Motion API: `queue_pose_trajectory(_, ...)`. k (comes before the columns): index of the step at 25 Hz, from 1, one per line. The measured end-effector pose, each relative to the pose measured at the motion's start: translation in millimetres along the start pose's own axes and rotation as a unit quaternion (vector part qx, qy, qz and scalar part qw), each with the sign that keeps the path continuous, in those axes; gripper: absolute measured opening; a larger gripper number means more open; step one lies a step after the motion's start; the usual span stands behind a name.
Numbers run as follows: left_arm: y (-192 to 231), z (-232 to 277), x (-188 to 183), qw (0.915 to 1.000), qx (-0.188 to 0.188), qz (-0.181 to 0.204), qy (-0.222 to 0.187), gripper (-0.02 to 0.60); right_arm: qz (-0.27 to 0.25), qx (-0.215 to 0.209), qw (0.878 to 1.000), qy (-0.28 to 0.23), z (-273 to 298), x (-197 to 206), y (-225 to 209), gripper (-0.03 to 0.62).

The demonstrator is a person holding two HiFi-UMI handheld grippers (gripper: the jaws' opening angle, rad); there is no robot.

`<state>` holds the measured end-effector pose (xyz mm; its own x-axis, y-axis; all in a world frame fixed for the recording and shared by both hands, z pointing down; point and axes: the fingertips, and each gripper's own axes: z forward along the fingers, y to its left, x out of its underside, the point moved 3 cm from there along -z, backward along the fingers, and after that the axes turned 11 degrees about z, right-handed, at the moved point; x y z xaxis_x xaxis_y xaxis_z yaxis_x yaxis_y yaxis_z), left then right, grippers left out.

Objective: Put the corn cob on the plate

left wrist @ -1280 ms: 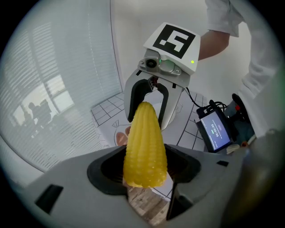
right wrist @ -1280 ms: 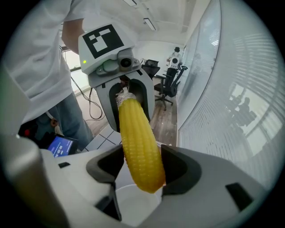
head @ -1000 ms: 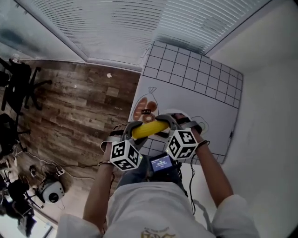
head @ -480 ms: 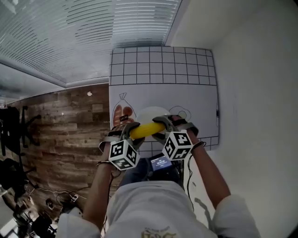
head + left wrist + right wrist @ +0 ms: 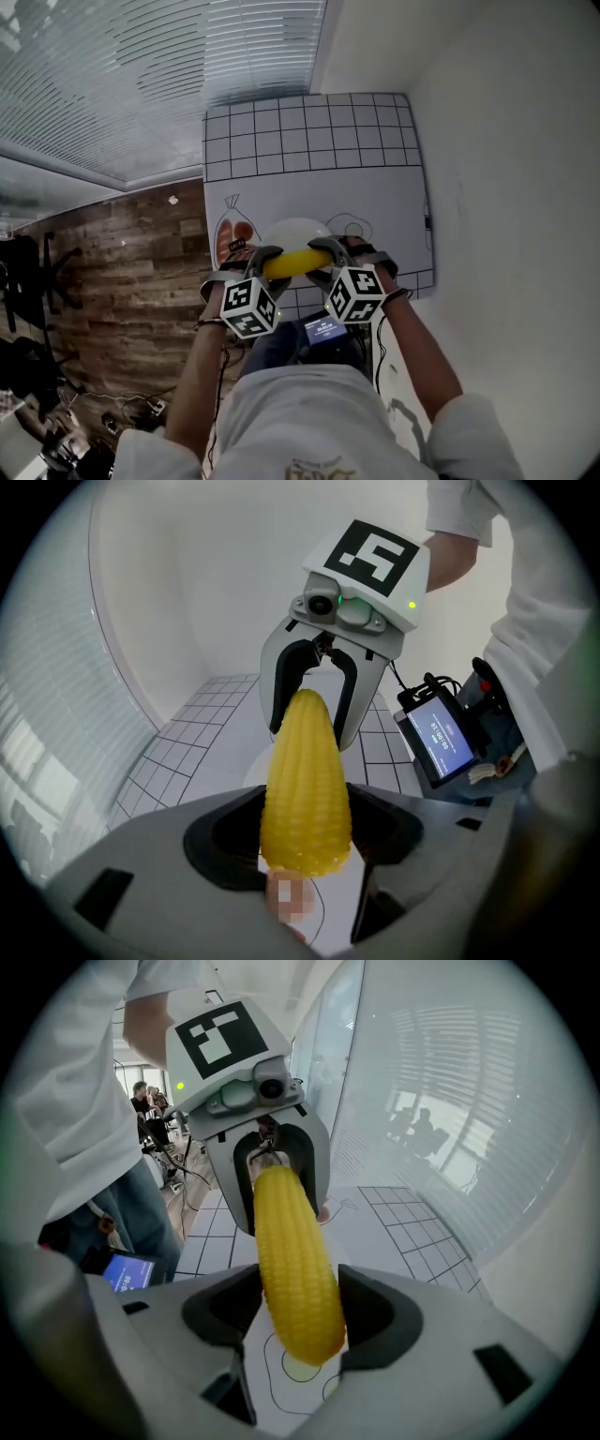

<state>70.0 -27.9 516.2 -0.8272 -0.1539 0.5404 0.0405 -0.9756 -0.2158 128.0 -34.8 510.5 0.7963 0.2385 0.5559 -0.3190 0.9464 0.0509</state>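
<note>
A yellow corn cob [image 5: 295, 262] hangs level between my two grippers, above the near edge of a white plate [image 5: 295, 231] on the mat. My left gripper [image 5: 265, 260] is shut on the cob's thick end [image 5: 305, 789]. My right gripper [image 5: 325, 251] is shut on the other end [image 5: 292, 1269]. In the left gripper view the left gripper's [image 5: 305, 832] jaws close round the cob, and the right gripper [image 5: 314, 682] faces it at the tip. In the right gripper view the right gripper [image 5: 298, 1307] grips likewise, with the left gripper [image 5: 272, 1171] opposite.
The plate lies on a white mat [image 5: 375, 187] with a black grid and line drawings, among them a fried egg [image 5: 349, 227] and a bag [image 5: 230, 239]. A wooden floor [image 5: 122, 281] lies to the left, a white wall to the right. A small lit screen [image 5: 325, 329] sits at the person's waist.
The view has swung, so the mat now lies squarer ahead. Both grippers have moved together with the cob, and the plate now shows just beyond it.
</note>
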Motion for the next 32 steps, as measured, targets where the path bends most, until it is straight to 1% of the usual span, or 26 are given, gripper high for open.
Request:
queue_pose_trajectory(5,-0.7,13.6,7.2,0.9996,0.020,-0.004,0.019,0.256,0.009,-0.005,1.000,0.002,11.7,8.9,-1.4,0.261)
queue_pose_trajectory(14,11.8,40.8,18.2,0.9981,0.041,-0.005,0.045,0.256,0.027,-0.020,0.999,0.008,34.8,25.3,-18.5,0.259)
queue_pose_trajectory(20,16.3,60.1,30.3,0.9959,0.063,-0.011,0.065,0.256,0.038,-0.019,0.999,0.019,51.1,33.9,-25.2,0.259)
queue_pose_trajectory(27,17.7,66.8,37.2,0.9946,0.069,-0.022,0.075,0.256,0.033,-0.022,0.999,0.020,60.1,36.2,-27.7,0.259)
queue_pose_trajectory(32,16.7,70.8,39.2,0.9930,0.081,-0.024,0.082,0.256,0.046,-0.030,0.998,0.014,62.3,38.9,-26.9,0.259)
